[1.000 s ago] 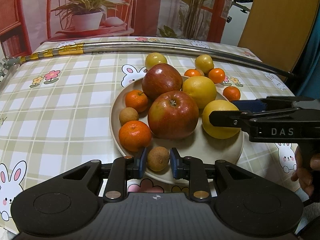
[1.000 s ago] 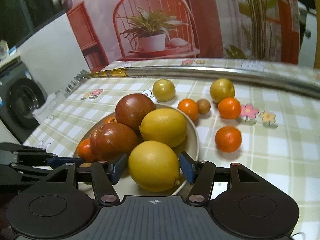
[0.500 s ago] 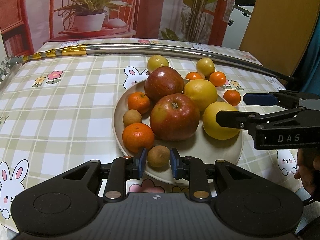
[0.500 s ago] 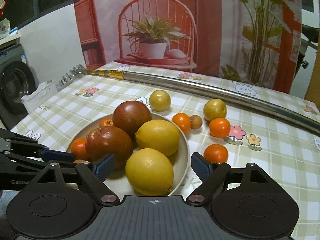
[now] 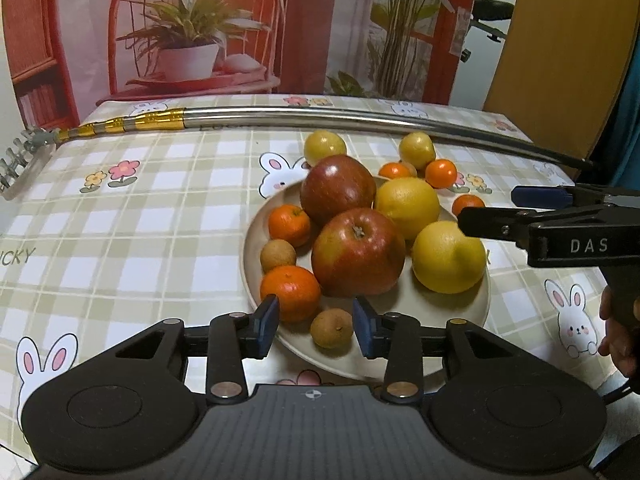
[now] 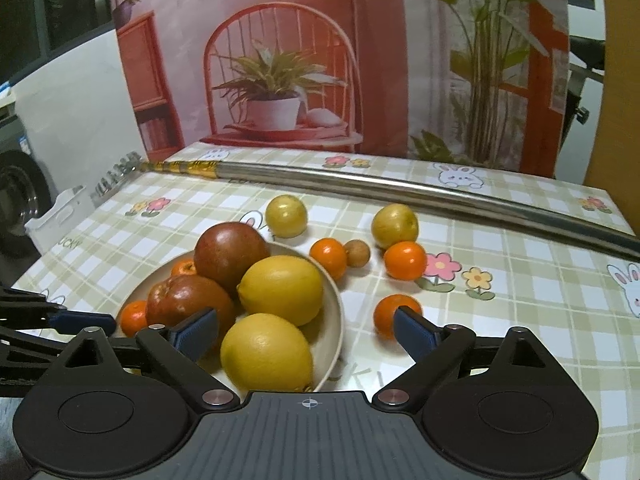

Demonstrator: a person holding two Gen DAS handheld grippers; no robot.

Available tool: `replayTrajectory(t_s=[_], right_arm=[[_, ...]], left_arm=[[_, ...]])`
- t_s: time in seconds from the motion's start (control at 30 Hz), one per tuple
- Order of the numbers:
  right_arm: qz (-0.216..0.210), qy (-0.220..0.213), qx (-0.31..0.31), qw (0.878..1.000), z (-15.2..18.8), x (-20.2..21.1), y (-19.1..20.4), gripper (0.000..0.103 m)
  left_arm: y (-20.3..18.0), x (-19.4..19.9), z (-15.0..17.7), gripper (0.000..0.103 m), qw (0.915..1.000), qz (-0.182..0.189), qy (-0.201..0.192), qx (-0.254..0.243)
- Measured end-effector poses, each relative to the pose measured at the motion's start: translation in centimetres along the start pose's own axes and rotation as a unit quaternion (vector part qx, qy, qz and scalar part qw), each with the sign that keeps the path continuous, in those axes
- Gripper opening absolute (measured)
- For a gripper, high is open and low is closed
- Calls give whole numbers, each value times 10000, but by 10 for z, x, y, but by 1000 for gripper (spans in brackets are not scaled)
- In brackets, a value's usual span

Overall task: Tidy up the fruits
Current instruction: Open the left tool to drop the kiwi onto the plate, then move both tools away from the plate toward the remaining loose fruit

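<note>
"DAS" is printed on the right claw [image 5: 516,208] where the left view catches it from the side; the cloth on the tabletop [image 5: 120,240] reads "LUCKY", cut to "UCKY" at the frame edge. The left claw [image 5: 316,330] has just been opening; a longan [image 5: 332,327] sits loose between its pads on the plate [image 5: 452,312]. The right claw [image 6: 306,330] has just been widening, and stands wide around a lemon [image 6: 266,354], not touching. 2 apples hide part of the plate.
</note>
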State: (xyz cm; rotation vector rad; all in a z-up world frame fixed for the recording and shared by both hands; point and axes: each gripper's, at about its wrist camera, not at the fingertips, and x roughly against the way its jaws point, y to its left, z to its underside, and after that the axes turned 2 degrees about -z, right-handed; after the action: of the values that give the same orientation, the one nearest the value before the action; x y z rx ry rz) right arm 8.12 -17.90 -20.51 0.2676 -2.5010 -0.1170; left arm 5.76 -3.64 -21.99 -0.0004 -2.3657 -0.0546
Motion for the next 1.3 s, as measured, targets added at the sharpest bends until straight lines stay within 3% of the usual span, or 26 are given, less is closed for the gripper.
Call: replayTrajectory(t_s=[0.43,0.6,0.8,0.9,1.13,1.23,1.3], right_arm=[[421,-413,52,9982,-27,16,-32,92],[527,-427,46,9977,-34,15,-45,92],[647,-435,30,9970,-45,8,-56,90],[715,-468,-8,9963,-51,5,-64,89],[934,-308,-182,9950,-59,-6,-92,85],[998,-214,-312,9943,-57,-11,-102,85],[1018,-172,-384,9939,-55,-14,-109,85]], left_arm=[[21,19,-48,42,9988,147,-444,176],[23,13,-74,42,9982,378,-401,247],[12,1,-105,42,9984,394,-414,42],[4,-12,-117,41,9977,615,-269,14],[-29,-73,-140,38,9924,1087,555,-164],[-49,-102,-150,34,9864,1368,820,-401],[-63,-120,-155,35,9777,1726,919,-768]])
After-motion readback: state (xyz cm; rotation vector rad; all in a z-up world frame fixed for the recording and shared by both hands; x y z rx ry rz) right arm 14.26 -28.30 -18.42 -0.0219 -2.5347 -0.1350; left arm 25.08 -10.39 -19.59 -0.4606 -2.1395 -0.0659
